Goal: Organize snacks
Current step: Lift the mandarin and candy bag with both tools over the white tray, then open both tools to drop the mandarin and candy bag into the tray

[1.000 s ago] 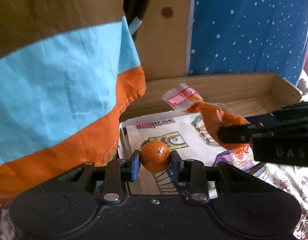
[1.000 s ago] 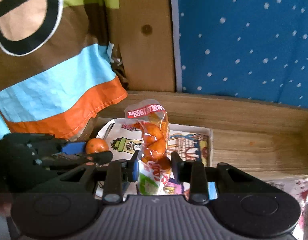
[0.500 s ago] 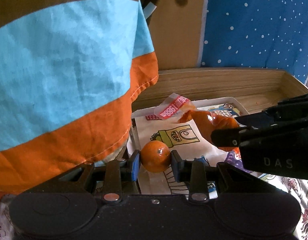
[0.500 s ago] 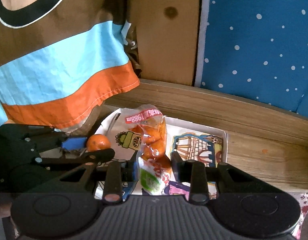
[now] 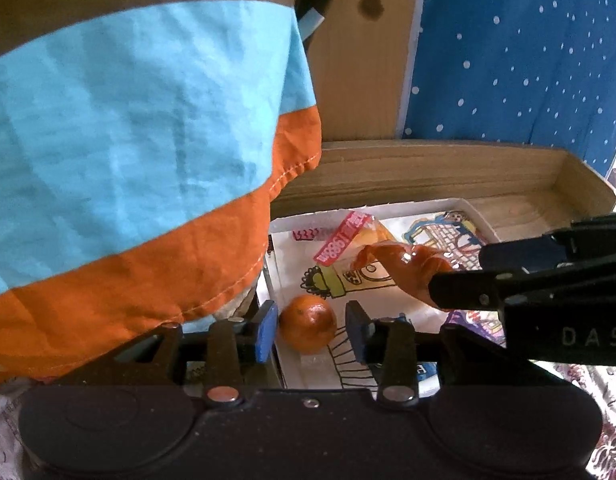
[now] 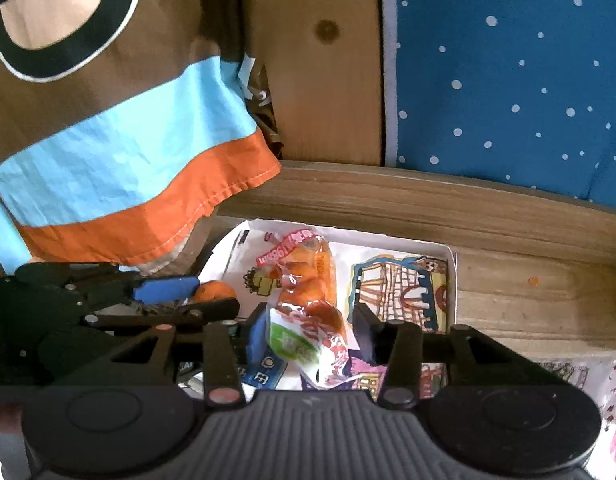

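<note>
A small orange rests in the white box with cartoon prints. My left gripper straddles it; its jaws are opening, with a gap showing on each side of the fruit. A clear bag of orange snacks with a red label lies in the same box. My right gripper stands around its lower end, jaws opening, pads off the bag. In the left wrist view the right gripper reaches in from the right over the bag. The left gripper shows at the right wrist view's left.
The box sits in a shallow wooden tray with raised walls. A person's striped shirt hangs close on the left. Behind stand a wooden post and blue dotted fabric. A patterned cloth lies at the lower right.
Both pairs of jaws have widened. The orange and the snack bag, held before, have been let go and now rest in the box.
</note>
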Available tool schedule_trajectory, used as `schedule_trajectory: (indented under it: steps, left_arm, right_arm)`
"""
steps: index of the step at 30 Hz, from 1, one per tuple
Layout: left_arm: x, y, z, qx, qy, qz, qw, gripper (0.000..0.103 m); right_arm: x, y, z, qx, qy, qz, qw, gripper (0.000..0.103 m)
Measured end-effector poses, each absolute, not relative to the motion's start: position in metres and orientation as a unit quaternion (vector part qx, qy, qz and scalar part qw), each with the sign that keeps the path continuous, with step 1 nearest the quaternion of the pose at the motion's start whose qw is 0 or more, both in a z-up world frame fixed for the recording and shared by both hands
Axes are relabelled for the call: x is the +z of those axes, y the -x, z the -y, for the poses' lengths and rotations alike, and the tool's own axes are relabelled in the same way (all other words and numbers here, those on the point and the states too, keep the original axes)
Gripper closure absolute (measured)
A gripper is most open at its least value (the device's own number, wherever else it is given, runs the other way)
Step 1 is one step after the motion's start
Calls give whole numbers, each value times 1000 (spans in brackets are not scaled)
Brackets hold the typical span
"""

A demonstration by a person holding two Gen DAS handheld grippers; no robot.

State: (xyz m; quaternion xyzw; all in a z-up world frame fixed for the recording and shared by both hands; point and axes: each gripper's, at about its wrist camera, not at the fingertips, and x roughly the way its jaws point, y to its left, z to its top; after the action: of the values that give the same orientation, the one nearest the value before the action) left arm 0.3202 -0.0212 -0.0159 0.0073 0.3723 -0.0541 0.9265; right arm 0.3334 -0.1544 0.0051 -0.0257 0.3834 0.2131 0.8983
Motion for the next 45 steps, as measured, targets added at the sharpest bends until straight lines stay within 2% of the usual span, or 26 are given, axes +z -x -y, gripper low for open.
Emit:
schedule_trajectory:
  steps: [6, 8, 18, 20, 39, 43, 45]
  left_arm:
    - [-9, -311, 19, -61, 1, -354, 933, 51]
    - [-7, -306, 17, -65, 5, -348, 935, 44]
    - [5, -281, 11, -59, 19, -324, 944, 26]
    - [7, -276, 10, -56, 20, -318, 946, 19]
    - [1, -255, 2, -39, 16, -324, 945, 17]
    - [0, -248, -2, -41, 20, -322, 946, 9]
    - [0, -245, -4, -42, 21, -322, 946, 9]
  right_arm:
    - [16, -320, 160, 214, 22, -366, 905, 47]
    - [22, -312, 163, 217, 28, -352, 910, 43]
    - [40, -283, 183, 194, 14, -322, 926, 30]
    - [41, -278, 187, 188, 13, -319, 929, 26]
    - [25, -251, 193, 169, -2, -331, 928, 17]
    - [23, -245, 194, 164, -4, -332, 929, 14]
    - [22, -243, 195, 161, -8, -334, 928, 14]
